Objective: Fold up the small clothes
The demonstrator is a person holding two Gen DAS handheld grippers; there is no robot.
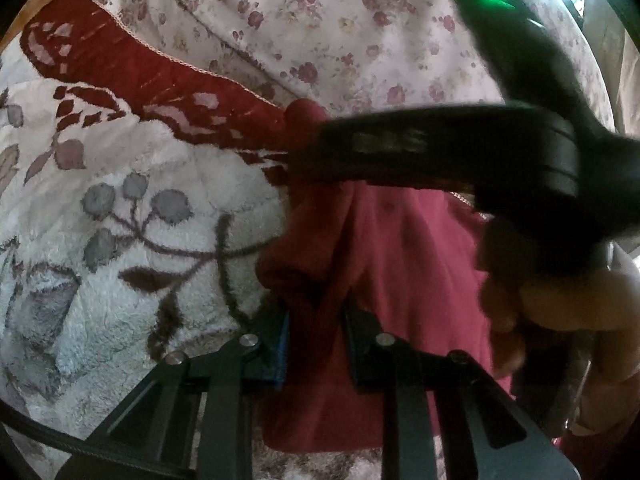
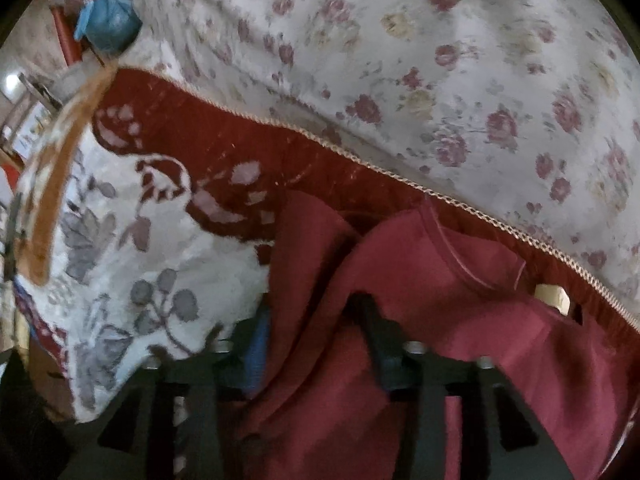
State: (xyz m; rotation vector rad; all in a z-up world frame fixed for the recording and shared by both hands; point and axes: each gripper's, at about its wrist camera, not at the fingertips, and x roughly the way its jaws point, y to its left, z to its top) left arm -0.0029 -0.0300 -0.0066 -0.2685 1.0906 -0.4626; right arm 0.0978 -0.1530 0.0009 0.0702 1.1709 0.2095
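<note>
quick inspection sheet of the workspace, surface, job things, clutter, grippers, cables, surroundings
surface: fluffy white blanket with grey leaf print and a dark red border, beside a floral sheet.
job's things: red garment, rumpled, neckline visible, lying partly on the blanket's border.
clutter: blue bundle at the far corner, blurred.
grippers: left gripper has garment cloth between its fingers; right gripper likewise; both look closed on it. The right device crosses the left view.
cables: dark cable at the left view's lower edge.
surroundings: dim, blurred furniture in the right view's left edge.
</note>
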